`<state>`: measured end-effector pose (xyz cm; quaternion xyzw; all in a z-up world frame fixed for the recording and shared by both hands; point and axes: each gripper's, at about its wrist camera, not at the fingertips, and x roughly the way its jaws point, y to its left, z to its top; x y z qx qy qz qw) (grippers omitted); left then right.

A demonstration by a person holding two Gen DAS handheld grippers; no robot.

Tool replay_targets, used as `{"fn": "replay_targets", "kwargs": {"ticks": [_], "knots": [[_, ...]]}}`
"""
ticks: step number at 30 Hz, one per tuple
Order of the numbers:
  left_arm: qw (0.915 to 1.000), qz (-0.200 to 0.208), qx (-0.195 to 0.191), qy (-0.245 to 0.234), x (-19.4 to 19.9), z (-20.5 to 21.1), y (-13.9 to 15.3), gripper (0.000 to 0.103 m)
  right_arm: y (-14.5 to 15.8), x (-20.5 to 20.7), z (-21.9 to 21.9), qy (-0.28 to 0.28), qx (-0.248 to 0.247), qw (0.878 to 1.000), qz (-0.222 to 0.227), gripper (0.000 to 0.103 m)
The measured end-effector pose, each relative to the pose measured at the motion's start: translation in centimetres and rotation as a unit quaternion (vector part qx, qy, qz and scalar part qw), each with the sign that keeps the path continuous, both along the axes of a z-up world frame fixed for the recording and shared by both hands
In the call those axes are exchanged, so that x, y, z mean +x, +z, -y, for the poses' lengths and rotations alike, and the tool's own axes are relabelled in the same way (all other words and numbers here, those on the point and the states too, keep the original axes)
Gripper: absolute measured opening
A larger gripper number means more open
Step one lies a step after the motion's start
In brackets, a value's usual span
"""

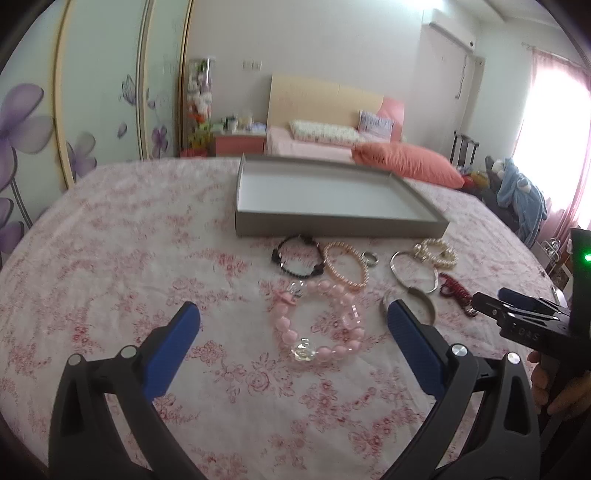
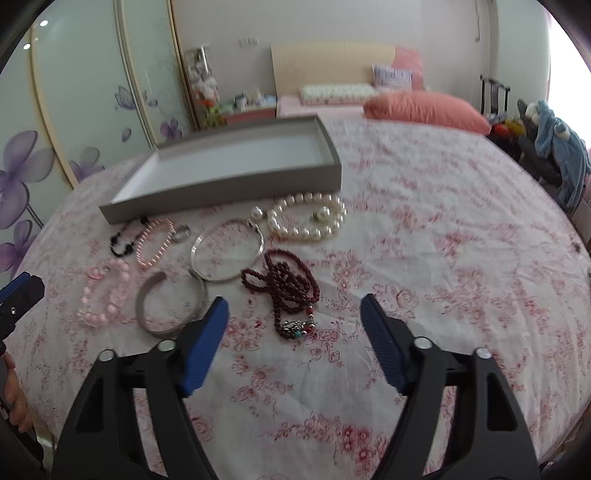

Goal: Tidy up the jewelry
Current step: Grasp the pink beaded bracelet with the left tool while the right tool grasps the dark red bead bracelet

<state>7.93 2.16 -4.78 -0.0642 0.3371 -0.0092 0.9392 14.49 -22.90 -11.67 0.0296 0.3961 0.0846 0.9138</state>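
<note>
We hold both grippers spread and empty: left gripper (image 1: 293, 317) over the pink bead bracelet (image 1: 317, 325), right gripper (image 2: 293, 312) over the dark red necklace (image 2: 286, 284). Our finger hides part of the silver cuff (image 2: 168, 301); the tray (image 2: 229, 184) lies blurred beyond.

Daylit room, fairly bright but flat and slightly hazy. Main light comes from the window (image 1: 554, 122) at right in left wrist view; it's blown out to white w/ pink fringe, bleeding over the curtain. Ceiling glare at top edge too. Two small light reflections on the wardrobe door (image 2: 40, 33) in right wrist view. Shadows soft, faint on the bedspread (image 2: 424, 229). Strong fisheye bend: door frames curve, black vignette in corners. Both pics soft w/ slight motion blur; background & edges fuzziest.
</note>
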Motion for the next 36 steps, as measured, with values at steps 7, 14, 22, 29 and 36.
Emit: {"fn": "replay_targets", "kwargs": {"ticks": [7,14,22,29,36], "knots": [[0.999,-0.04,0.015,-0.014,2.0,-0.2,-1.1,0.098,-1.2,1.8,-0.9,0.009,-0.031,0.999,-0.034,0.059],[0.997,-0.073,0.015,-0.023,3.8,0.1,-2.3,0.081,-1.0,1.5,-1.9,0.018,-0.045,0.999,-0.022,0.029],[0.9944,-0.103,-0.003,-0.024,5.4,-0.2,-3.4,0.058,-0.7,2.8,-0.5,-0.009,-0.022,0.999,-0.027,0.013],[0.9936,-0.111,0.005,-0.018,5.9,0.0,-3.9,0.028,-0.8,3.2,-0.3,-0.009,-0.016,0.999,-0.027,0.013],[0.9937,-0.111,-0.001,-0.012,6.0,-0.5,-3.9,0.014,-0.8,3.4,0.1,-0.01,-0.007,1.0,-0.027,0.013]]}}
